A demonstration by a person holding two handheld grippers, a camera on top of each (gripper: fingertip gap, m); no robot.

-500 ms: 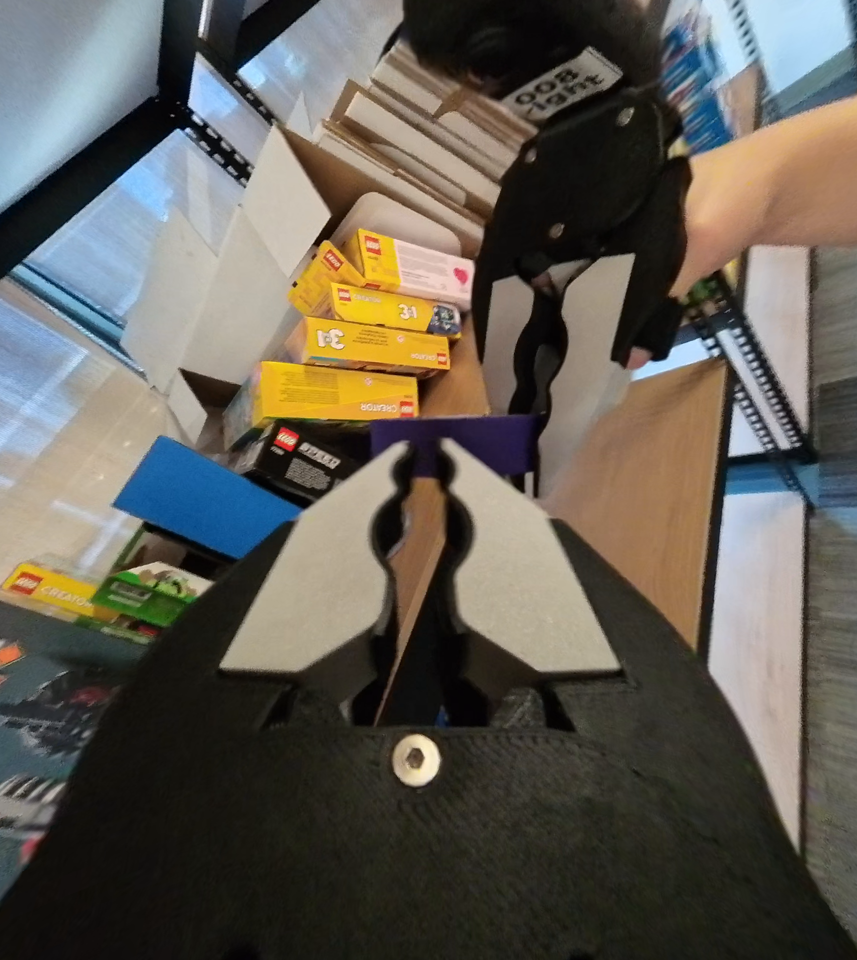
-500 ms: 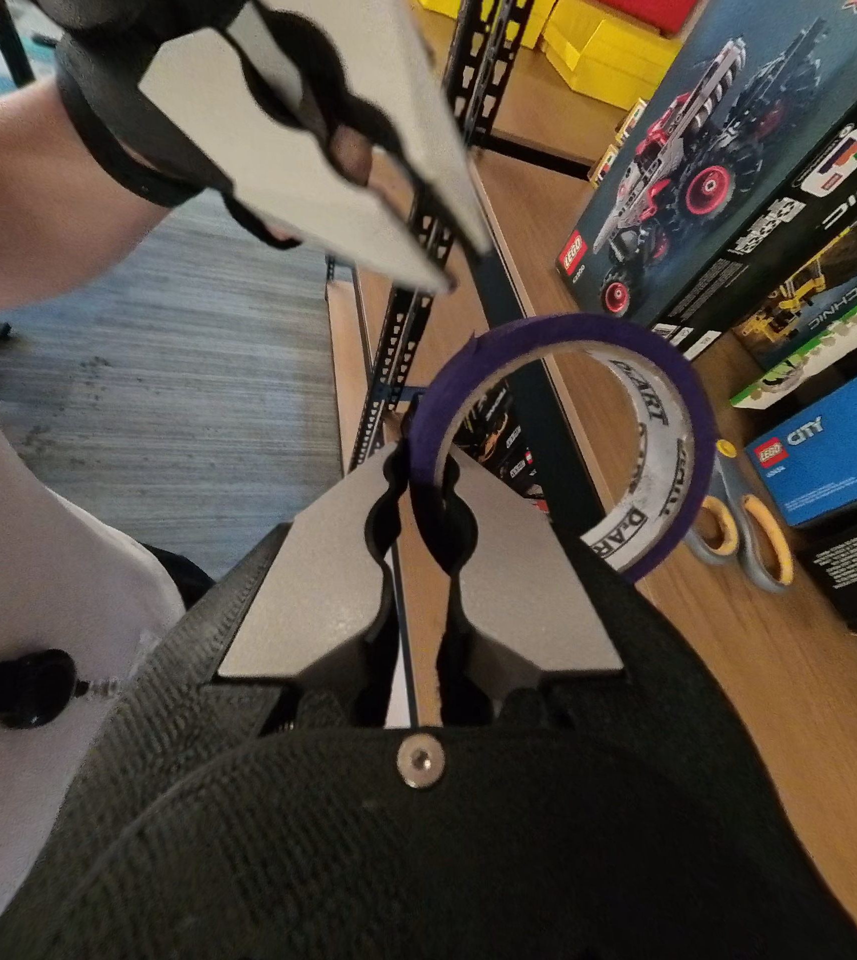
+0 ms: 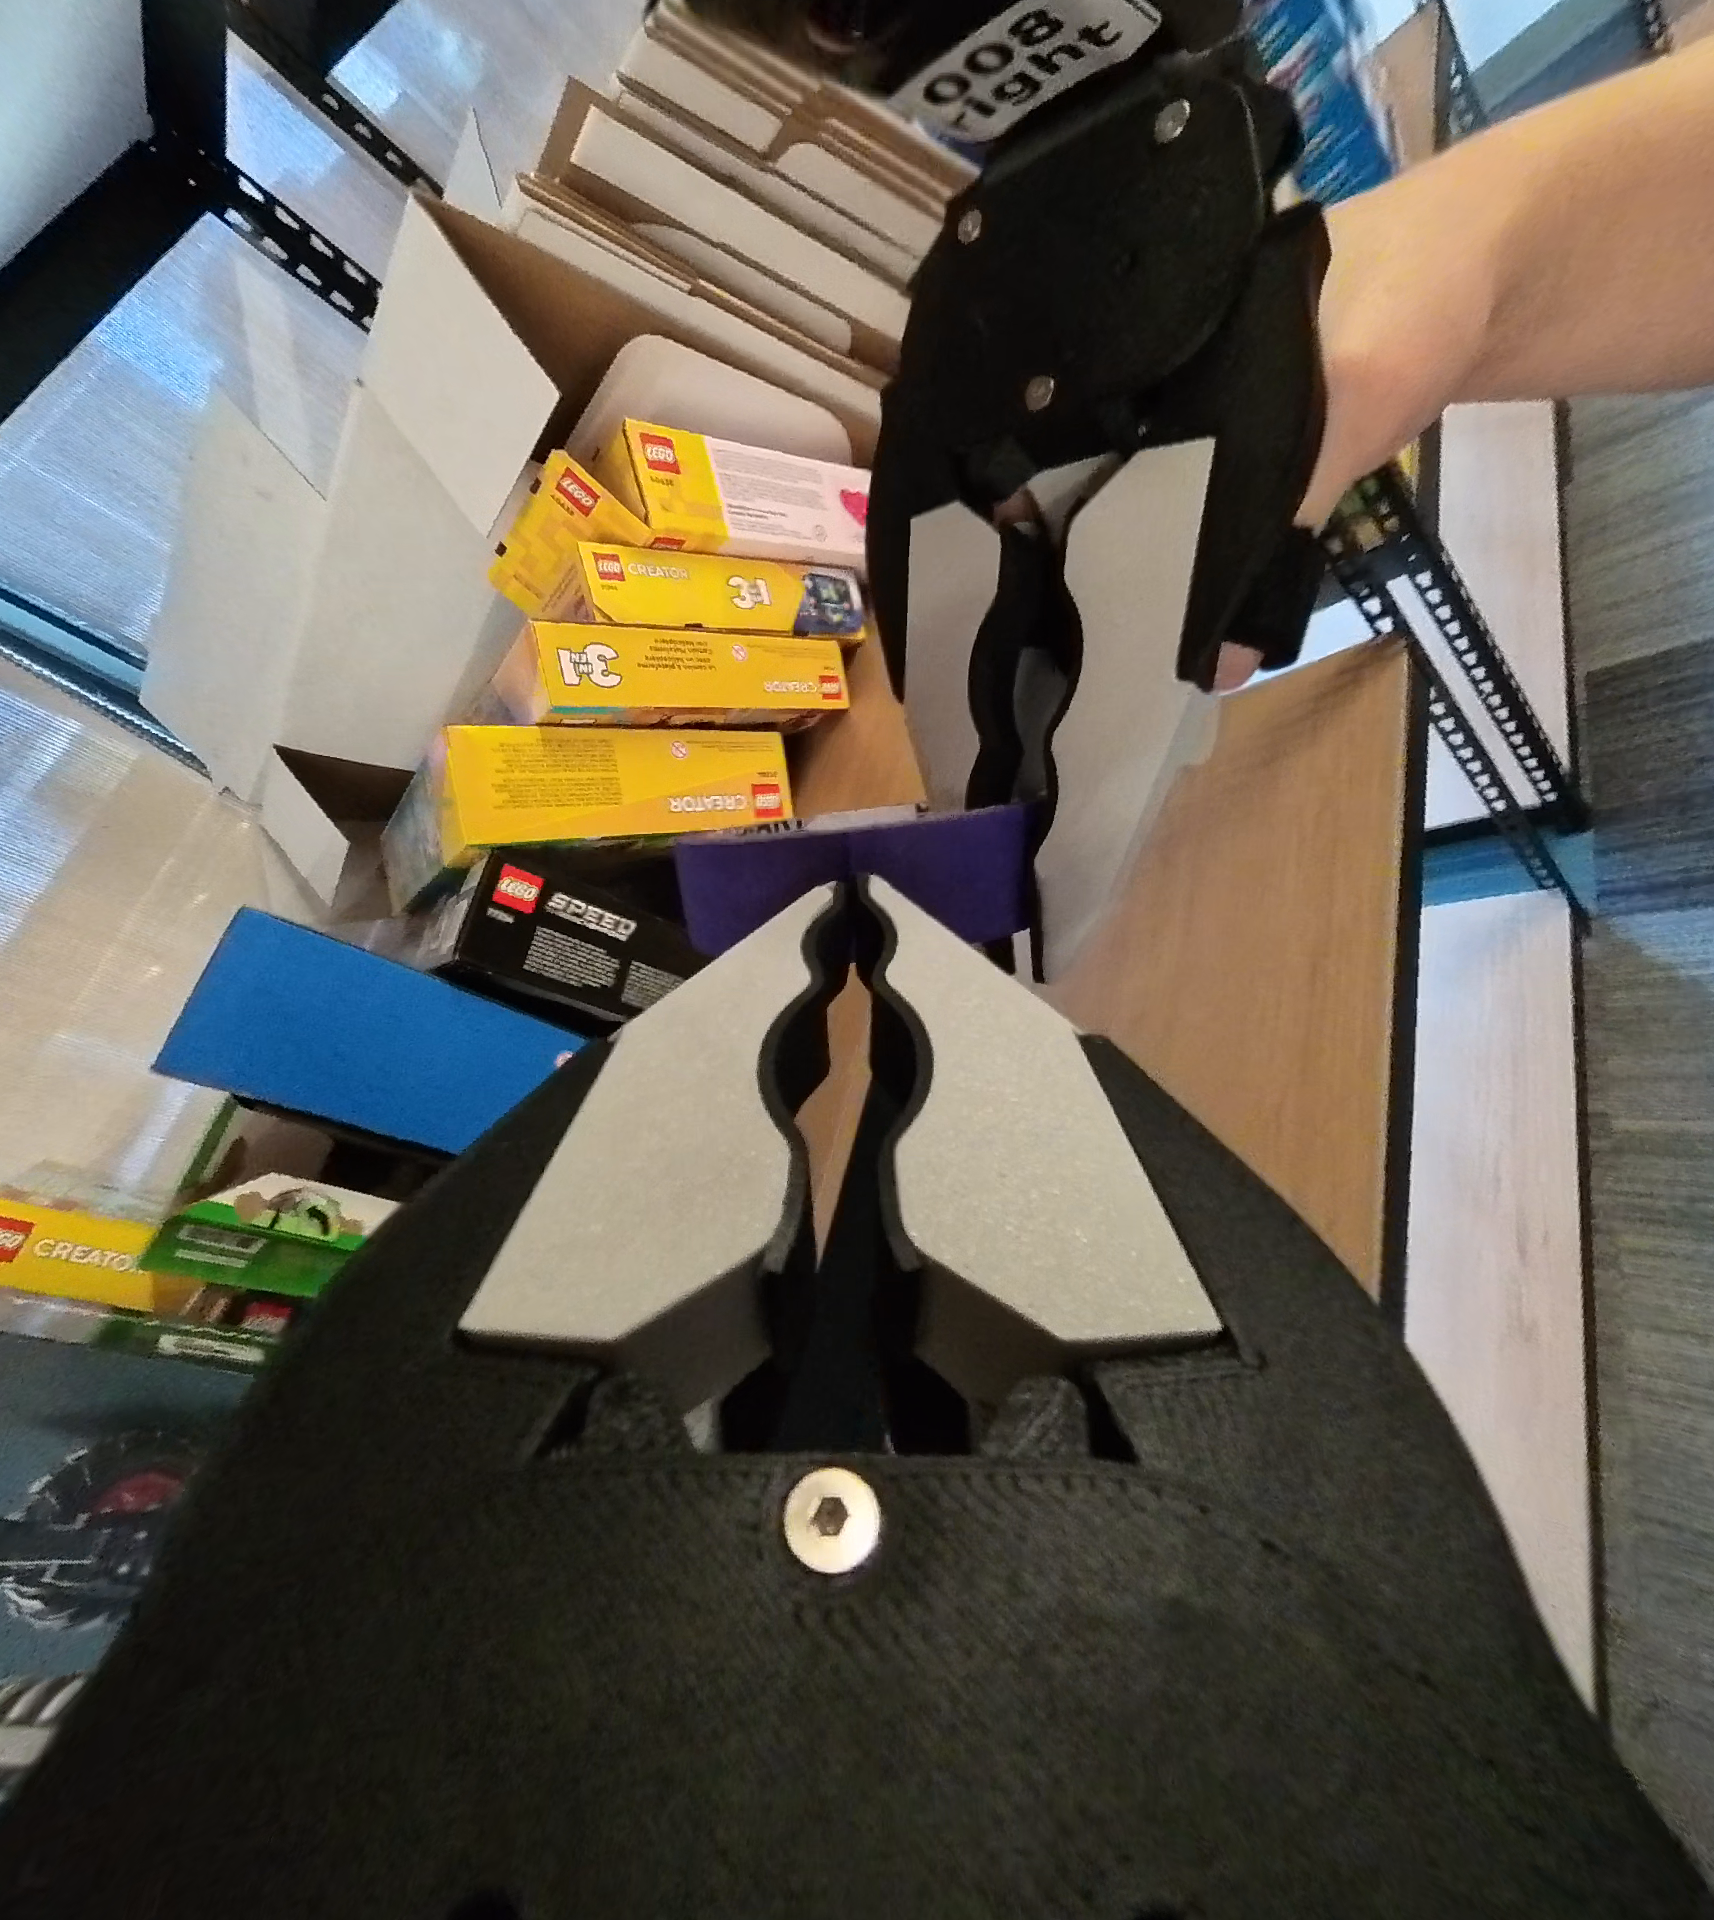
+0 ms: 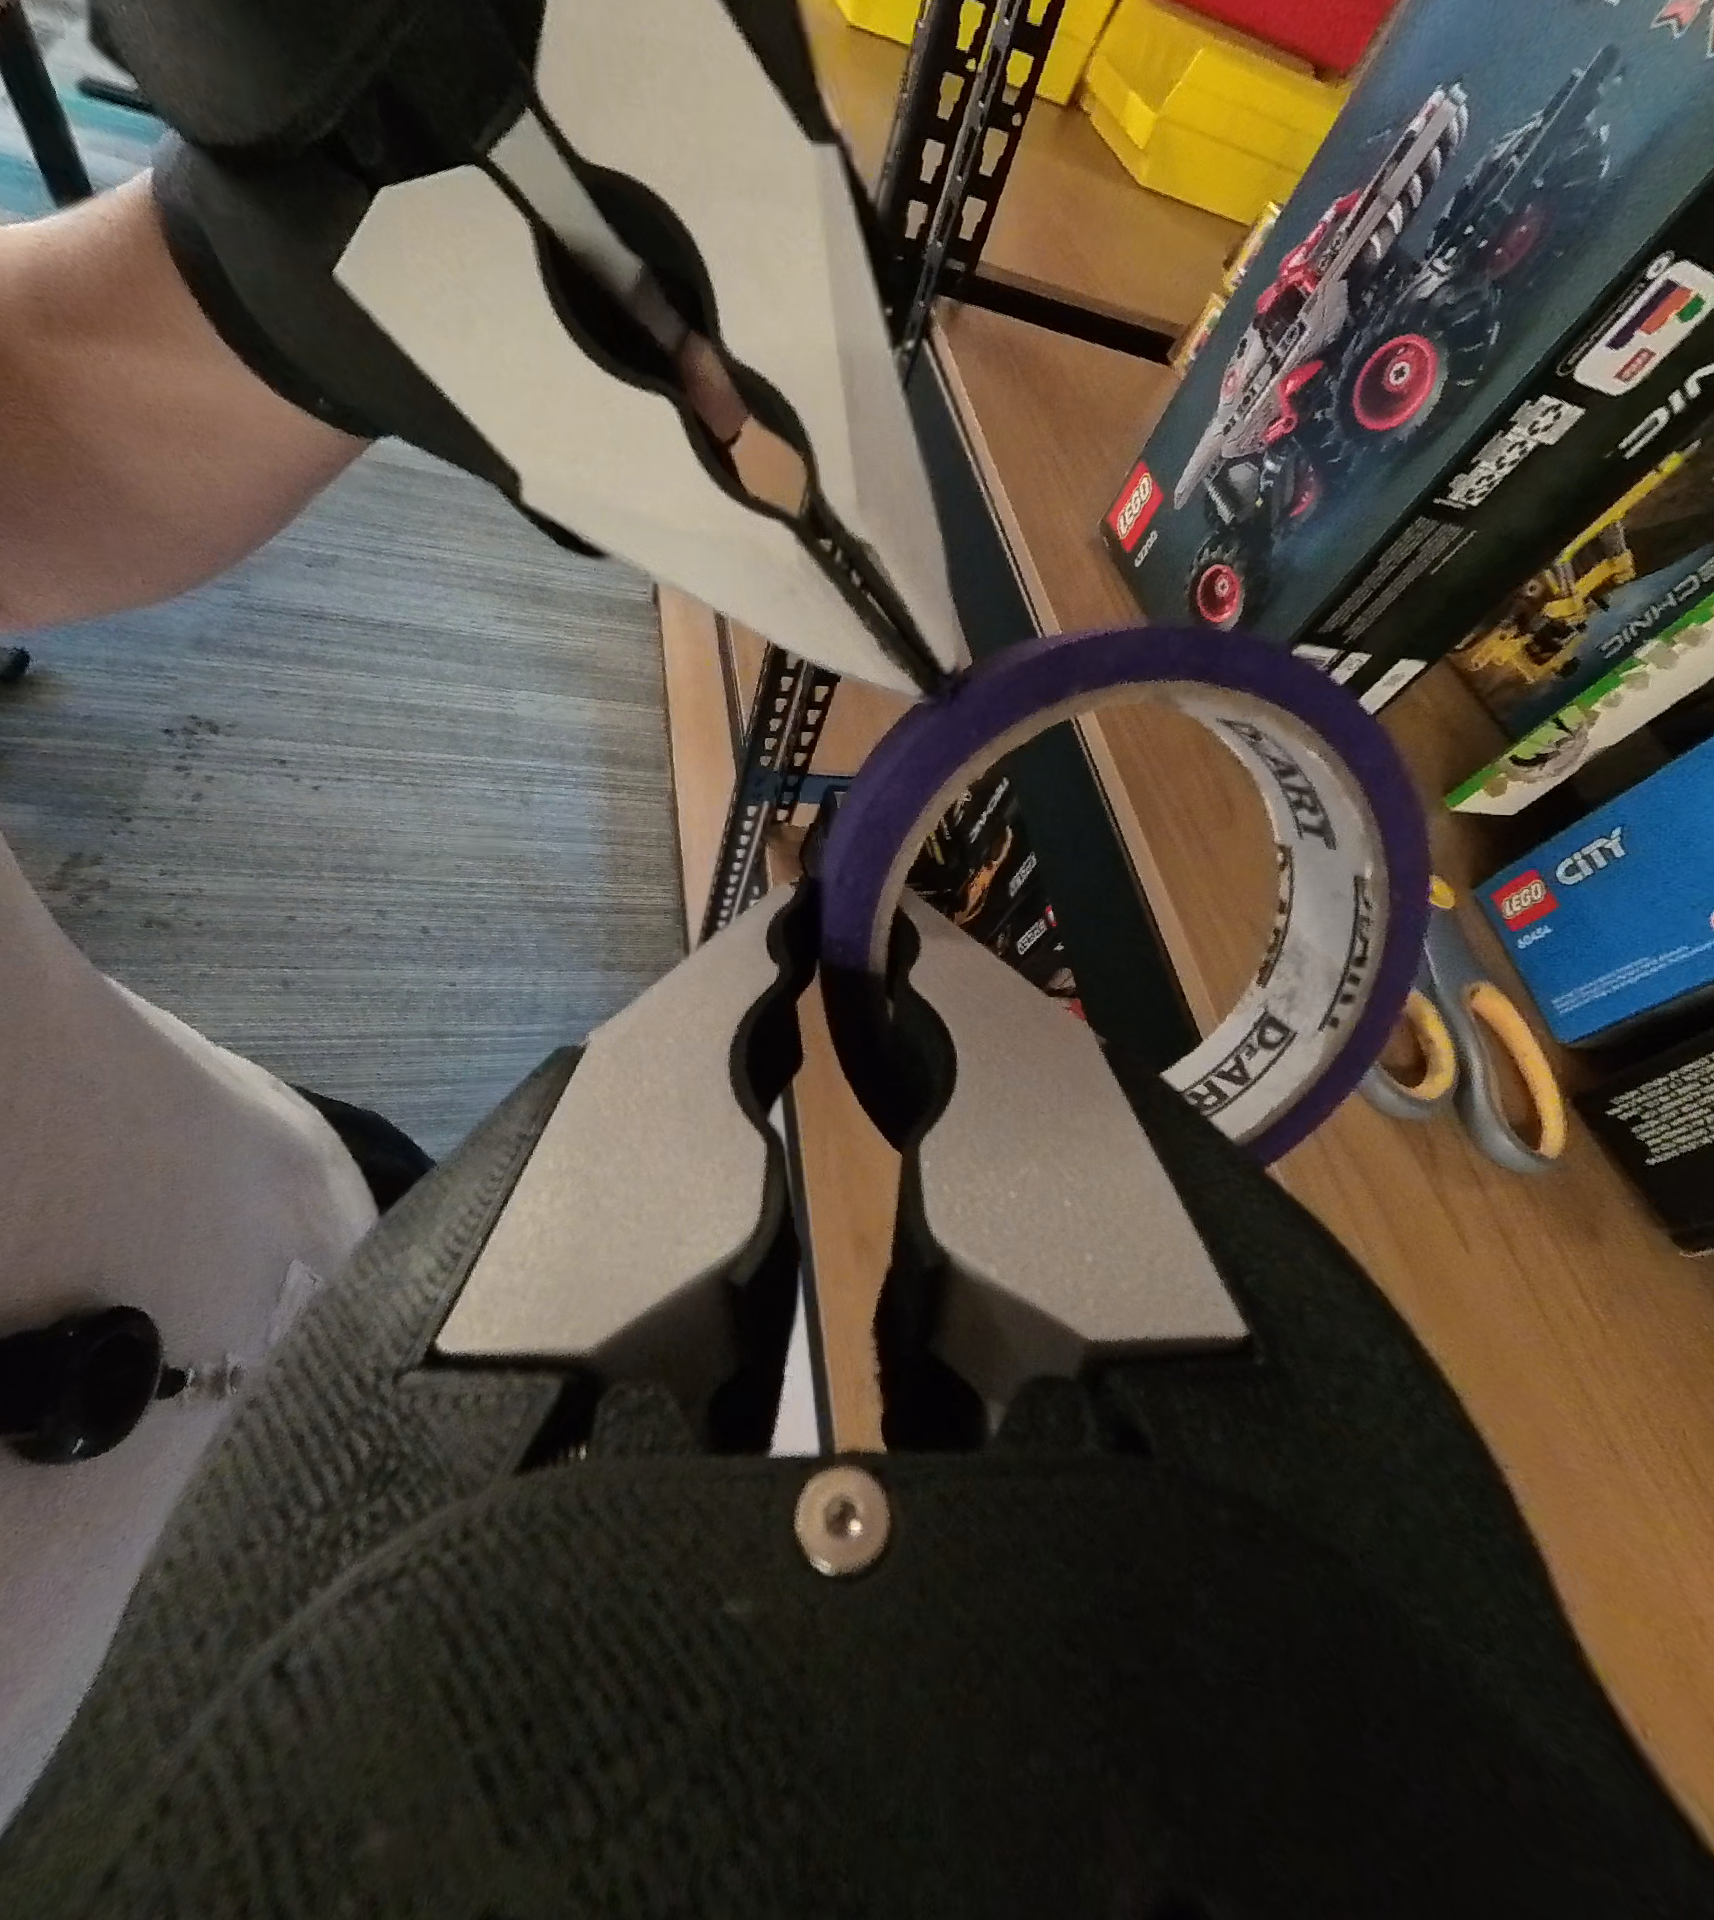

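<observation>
In the left wrist view, you are holding the left gripper (image 3: pixel 855 899) with its grey fingers pressed almost together, the tips lying against the outer band of the roll of purple adhesive tape (image 3: pixel 759 883). Whether they are nipping a loose end of tape cannot be told. The right gripper (image 3: pixel 1024 790), carried by a gloved hand (image 3: pixel 1404 343), is reaching down onto the far side of the roll. Beyond the roll, an open white corrugated carton (image 3: pixel 479 343) is holding several long yellow toy boxes (image 3: pixel 614 779). A flat black toy box (image 3: pixel 562 935) and a blue rectangular box (image 3: pixel 344 1029) are lying nearer, to the left of the roll. In the right wrist view, you are pinching the wall of the roll with the right gripper, one finger inside the ring and one outside. The roll is hanging in the air above the wooden shelf board (image 4: pixel 1559 1455), touching nothing else but the tips of the left gripper, which are meeting its upper rim. A pair of grey scissors with yellow-lined handles (image 4: pixel 1487 1060) is lying on the board just behind the roll. A large dark box picturing a red-wheeled truck (image 4: pixel 1404 312) is standing farther back, beside a black perforated metal upright (image 4: pixel 936 156).
</observation>
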